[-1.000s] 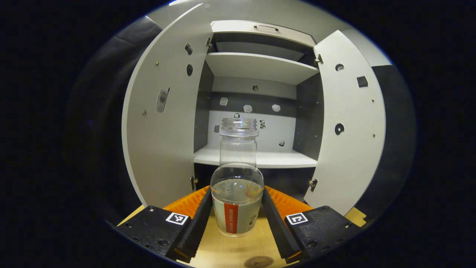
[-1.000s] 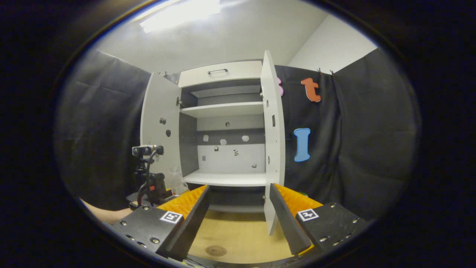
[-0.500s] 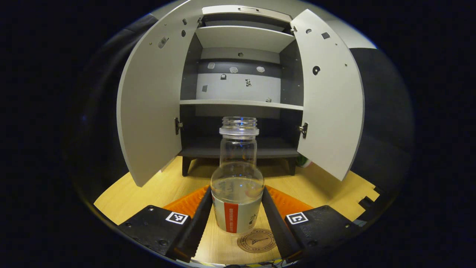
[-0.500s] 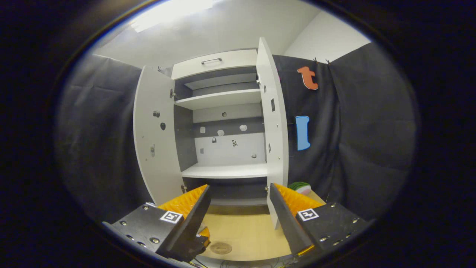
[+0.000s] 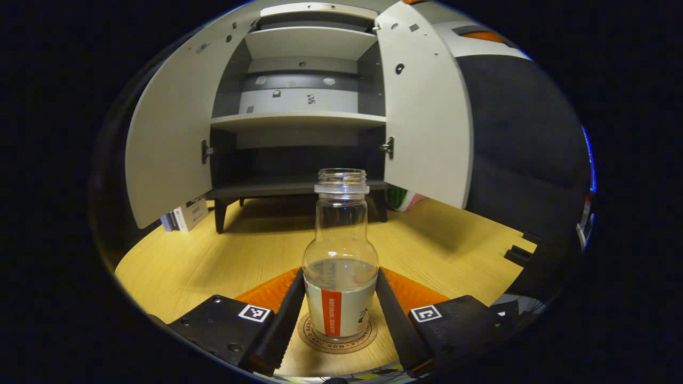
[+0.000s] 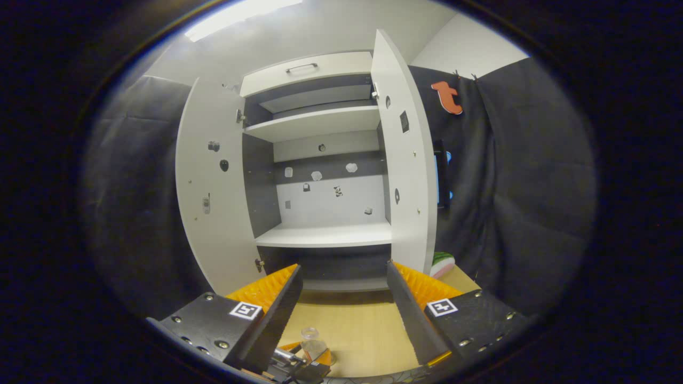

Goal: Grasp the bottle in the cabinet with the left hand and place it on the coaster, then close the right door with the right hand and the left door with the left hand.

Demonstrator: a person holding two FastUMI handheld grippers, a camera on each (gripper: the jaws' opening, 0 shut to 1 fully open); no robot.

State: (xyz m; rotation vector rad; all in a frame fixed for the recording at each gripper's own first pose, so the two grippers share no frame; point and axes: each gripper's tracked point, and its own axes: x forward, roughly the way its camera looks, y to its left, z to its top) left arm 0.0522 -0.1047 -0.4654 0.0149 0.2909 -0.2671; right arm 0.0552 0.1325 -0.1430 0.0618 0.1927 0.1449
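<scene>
**Bottle comes down on the coaster, both doors still to shut**

In the left gripper view the left gripper (image 5: 340, 312) is clamped on the bottle (image 5: 340, 266), a finger pressed to each side of its labelled body; a second ago the bottle hung level with the cabinet's white shelf and half a second ago just above the table, and now its base sits inside the ring of the round coaster (image 5: 337, 340) on the wooden table (image 5: 224, 261); placing looks all but done, with only the release left, before the doors are tackled. In the right gripper view the right gripper (image 6: 344, 298) is spread apart with nothing between its fingers, pointed at the cabinet (image 6: 320, 160) and hanging near the right door (image 6: 408, 160), which has swung larger in its view. Count: one bottle, uncapped, with a little clear liquid; one coaster; one cabinet; two doors, the left door (image 6: 211, 181) and the right, both wide open; two grippers.
</scene>
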